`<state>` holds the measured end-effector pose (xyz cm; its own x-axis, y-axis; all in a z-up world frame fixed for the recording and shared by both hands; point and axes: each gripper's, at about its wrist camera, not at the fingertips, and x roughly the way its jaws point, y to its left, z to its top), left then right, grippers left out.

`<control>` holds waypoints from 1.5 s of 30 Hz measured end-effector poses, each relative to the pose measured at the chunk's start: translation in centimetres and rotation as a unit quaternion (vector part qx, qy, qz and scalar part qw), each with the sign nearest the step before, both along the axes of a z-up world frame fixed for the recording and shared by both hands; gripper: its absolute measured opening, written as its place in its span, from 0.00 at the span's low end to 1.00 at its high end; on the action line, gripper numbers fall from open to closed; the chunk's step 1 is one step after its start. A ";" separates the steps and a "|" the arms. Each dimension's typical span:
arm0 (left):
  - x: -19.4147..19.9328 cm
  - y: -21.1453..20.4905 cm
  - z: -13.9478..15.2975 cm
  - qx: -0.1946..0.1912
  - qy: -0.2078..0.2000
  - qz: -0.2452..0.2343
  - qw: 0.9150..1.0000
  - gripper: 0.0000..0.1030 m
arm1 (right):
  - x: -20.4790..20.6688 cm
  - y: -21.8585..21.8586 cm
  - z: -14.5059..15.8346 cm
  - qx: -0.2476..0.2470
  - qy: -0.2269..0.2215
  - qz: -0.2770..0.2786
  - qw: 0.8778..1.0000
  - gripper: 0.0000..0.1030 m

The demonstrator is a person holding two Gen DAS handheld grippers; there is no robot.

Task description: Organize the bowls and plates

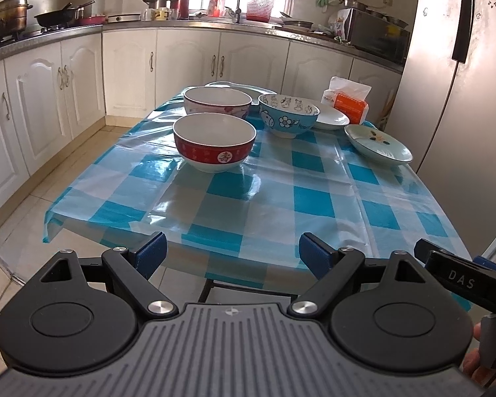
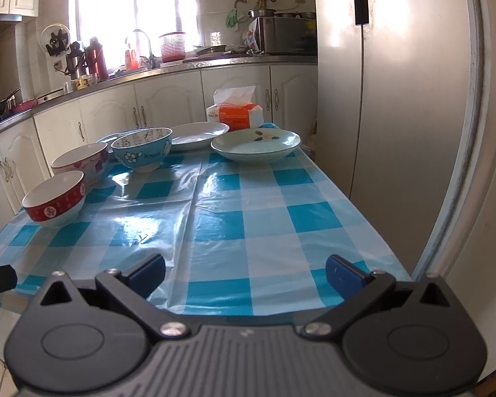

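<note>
On the blue checked table [image 1: 281,205] [image 2: 248,218] stand three bowls: a red-banded bowl [image 1: 214,142] [image 2: 54,200], a pink-flowered bowl [image 1: 217,101] [image 2: 81,163] and a blue cartoon bowl [image 1: 288,114] [image 2: 142,149]. A white plate [image 1: 330,119] [image 2: 198,135] and a pale green flowered plate [image 1: 378,144] [image 2: 256,145] lie at the far right. Another plate [image 1: 221,84] shows behind the bowls. My left gripper [image 1: 231,254] is open and empty over the near table edge. My right gripper [image 2: 244,274] is open and empty, also at the near edge; part of it shows in the left wrist view [image 1: 459,274].
An orange tissue pack [image 1: 347,102] [image 2: 236,110] sits at the table's far end. A tall fridge [image 1: 463,82] [image 2: 396,99] stands close on the right. White cabinets [image 1: 66,82] and a cluttered counter [image 1: 188,23] run along the left and back.
</note>
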<state>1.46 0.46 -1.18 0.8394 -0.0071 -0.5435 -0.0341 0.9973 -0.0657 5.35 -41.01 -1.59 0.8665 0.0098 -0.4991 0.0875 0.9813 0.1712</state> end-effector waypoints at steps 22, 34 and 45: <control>2.9 1.3 0.3 -0.030 0.002 -0.013 0.999 1.00 | 2.9 -2.2 0.5 -0.003 -0.013 -0.024 1.000 0.99; 10.2 5.8 4.4 -0.046 -0.059 0.023 0.997 1.00 | 9.6 -0.9 3.6 0.044 -0.009 0.055 0.997 0.99; 18.6 7.9 6.4 -0.081 -0.079 0.023 0.993 1.00 | 19.0 1.9 4.8 0.069 -0.016 0.099 0.993 0.99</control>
